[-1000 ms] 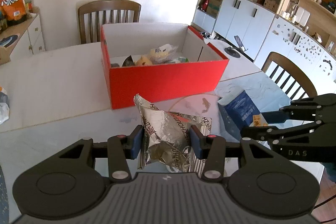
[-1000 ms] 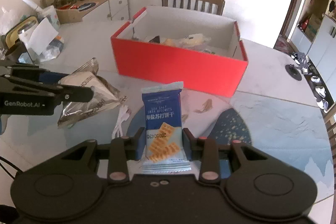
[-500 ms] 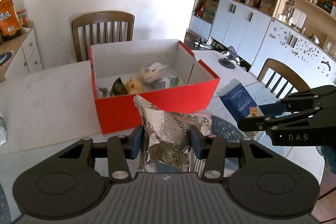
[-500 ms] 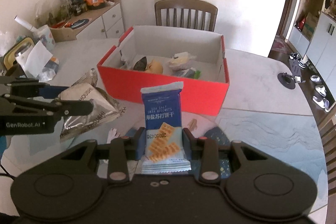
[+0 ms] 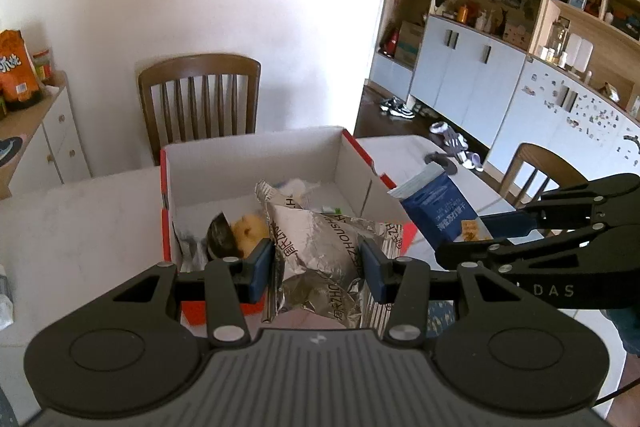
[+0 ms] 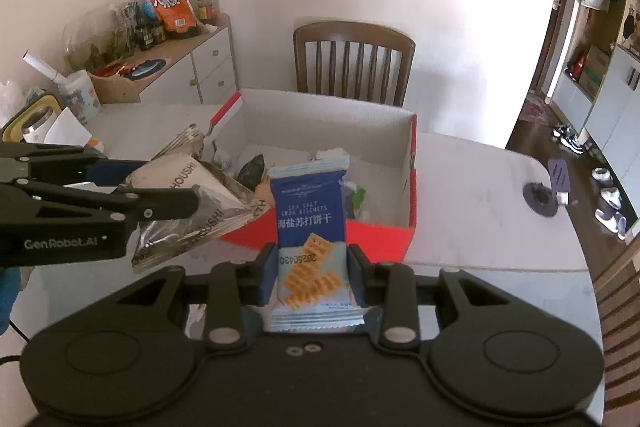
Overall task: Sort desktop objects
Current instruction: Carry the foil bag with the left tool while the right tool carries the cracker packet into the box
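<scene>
Snack packets, among them a yellowish one and a dark one, lie loose inside the open red cardboard box with white inner walls (image 5: 256, 163) on the white marble desk (image 5: 80, 219). Above its near edge, the left gripper (image 5: 318, 263) has its jaws clamped on a crinkled silver foil packet (image 5: 320, 247), and the right gripper (image 6: 312, 269) beside it pinches a blue sea-salt biscuit packet (image 6: 308, 211). A brown wooden slatted chair (image 5: 200, 99) stands behind the box.
</scene>
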`<action>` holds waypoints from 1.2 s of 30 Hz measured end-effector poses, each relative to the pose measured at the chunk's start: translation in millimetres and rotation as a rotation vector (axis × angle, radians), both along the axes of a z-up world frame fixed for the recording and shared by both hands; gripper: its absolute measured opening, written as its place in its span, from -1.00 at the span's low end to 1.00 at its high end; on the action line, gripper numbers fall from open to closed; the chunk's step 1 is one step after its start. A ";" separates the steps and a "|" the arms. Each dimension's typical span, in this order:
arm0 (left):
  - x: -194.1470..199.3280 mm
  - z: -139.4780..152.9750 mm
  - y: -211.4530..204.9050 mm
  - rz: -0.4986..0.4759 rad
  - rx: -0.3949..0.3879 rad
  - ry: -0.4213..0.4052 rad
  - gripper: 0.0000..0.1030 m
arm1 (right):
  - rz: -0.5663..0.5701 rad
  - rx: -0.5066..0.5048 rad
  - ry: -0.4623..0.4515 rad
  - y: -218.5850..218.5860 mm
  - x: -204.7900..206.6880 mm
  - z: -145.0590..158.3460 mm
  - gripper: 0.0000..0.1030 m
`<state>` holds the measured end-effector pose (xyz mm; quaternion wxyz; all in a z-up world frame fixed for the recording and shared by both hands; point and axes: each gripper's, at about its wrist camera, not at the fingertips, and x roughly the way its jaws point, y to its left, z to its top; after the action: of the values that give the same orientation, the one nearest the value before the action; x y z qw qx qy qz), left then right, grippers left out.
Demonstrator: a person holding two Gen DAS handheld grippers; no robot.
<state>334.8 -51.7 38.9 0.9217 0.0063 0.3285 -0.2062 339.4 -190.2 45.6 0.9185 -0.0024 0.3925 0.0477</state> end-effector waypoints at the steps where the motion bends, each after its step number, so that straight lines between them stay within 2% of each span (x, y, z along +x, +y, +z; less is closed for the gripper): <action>1: 2.5 1.4 -0.7 0.002 -0.001 -0.002 -0.10 | 0.002 0.001 -0.003 -1.6 3.3 1.2 -0.31; 8: 24.1 5.8 -12.7 0.022 0.016 -0.014 -0.10 | 0.006 0.014 -0.009 -13.0 27.5 3.6 -0.31; 16: 56.6 1.1 -14.1 0.089 0.021 0.006 -0.10 | -0.009 0.014 -0.003 -27.6 59.4 1.3 -0.30; 36: 125.9 -16.1 -16.6 0.153 0.118 0.025 -0.10 | -0.026 0.049 0.066 -39.7 108.5 -29.1 -0.29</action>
<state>460.7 -68.3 22.8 0.9287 0.0327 0.3508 -0.1155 447.9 -229.9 16.5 0.9055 0.0269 0.4211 0.0454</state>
